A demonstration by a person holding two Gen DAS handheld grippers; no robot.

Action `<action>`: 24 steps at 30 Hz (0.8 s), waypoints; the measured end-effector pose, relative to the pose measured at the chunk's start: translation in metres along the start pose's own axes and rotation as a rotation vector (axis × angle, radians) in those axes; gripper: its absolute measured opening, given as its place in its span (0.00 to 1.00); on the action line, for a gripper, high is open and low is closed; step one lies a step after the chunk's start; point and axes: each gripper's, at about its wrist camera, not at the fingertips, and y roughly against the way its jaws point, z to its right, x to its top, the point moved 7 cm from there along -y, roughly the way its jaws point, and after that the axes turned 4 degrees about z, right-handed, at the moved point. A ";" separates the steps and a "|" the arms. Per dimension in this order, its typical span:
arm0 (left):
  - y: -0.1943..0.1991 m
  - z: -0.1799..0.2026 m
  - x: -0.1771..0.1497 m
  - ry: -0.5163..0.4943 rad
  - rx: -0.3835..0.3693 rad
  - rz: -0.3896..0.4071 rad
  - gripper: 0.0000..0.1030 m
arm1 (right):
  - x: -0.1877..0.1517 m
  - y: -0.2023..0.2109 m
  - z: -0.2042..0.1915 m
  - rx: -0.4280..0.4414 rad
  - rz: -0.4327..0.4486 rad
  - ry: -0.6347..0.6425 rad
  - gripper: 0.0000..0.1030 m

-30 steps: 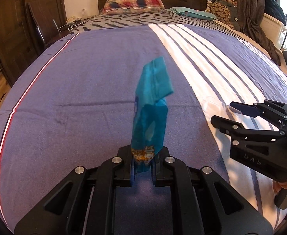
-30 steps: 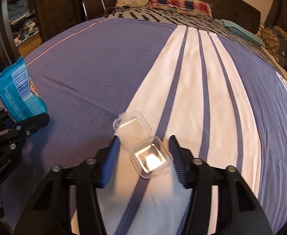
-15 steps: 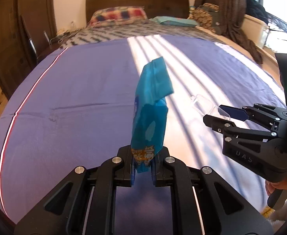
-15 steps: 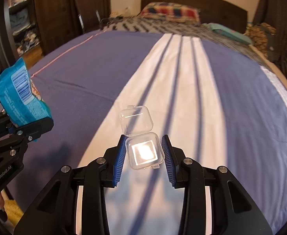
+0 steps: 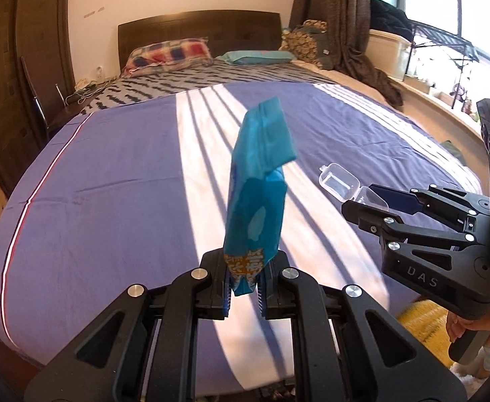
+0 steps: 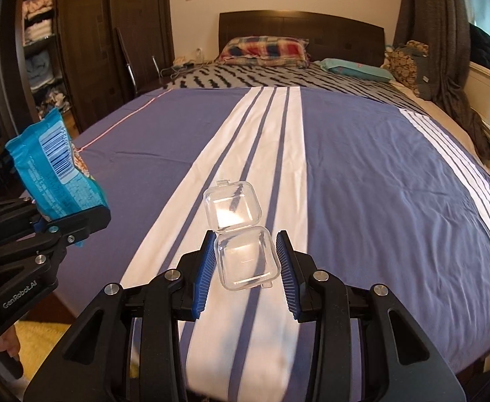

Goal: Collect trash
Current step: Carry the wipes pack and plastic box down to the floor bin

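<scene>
My left gripper (image 5: 243,288) is shut on the bottom edge of a blue snack bag (image 5: 257,194), which stands upright above the bed's foot; the bag also shows at the left of the right wrist view (image 6: 52,174). My right gripper (image 6: 245,268) is shut on a small clear plastic hinged box (image 6: 245,256) with its lid open and tilted up. In the left wrist view the right gripper (image 5: 365,202) holds the clear box (image 5: 342,182) to the right of the bag. Both grippers are lifted above the purple bedspread (image 6: 362,167).
The bed has a white striped band (image 6: 251,154) down the middle, pillows (image 6: 265,50) and a dark headboard (image 6: 298,30) at the far end. A wardrobe with shelves (image 6: 40,50) stands left, curtains (image 5: 342,26) and window right. A yellow rug (image 5: 422,325) lies on the floor below.
The right gripper closed on the clear box and lifted it off the bedspread. Both grippers rose and pulled back toward the foot of the bed, the bag still held.
</scene>
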 end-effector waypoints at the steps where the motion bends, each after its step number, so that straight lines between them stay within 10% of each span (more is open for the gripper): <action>1: 0.004 0.004 -0.003 0.000 -0.006 0.002 0.10 | -0.005 0.008 0.000 0.002 0.006 -0.003 0.37; 24: 0.051 0.043 -0.154 0.029 -0.061 -0.114 0.10 | -0.150 0.071 0.002 0.043 -0.098 -0.067 0.37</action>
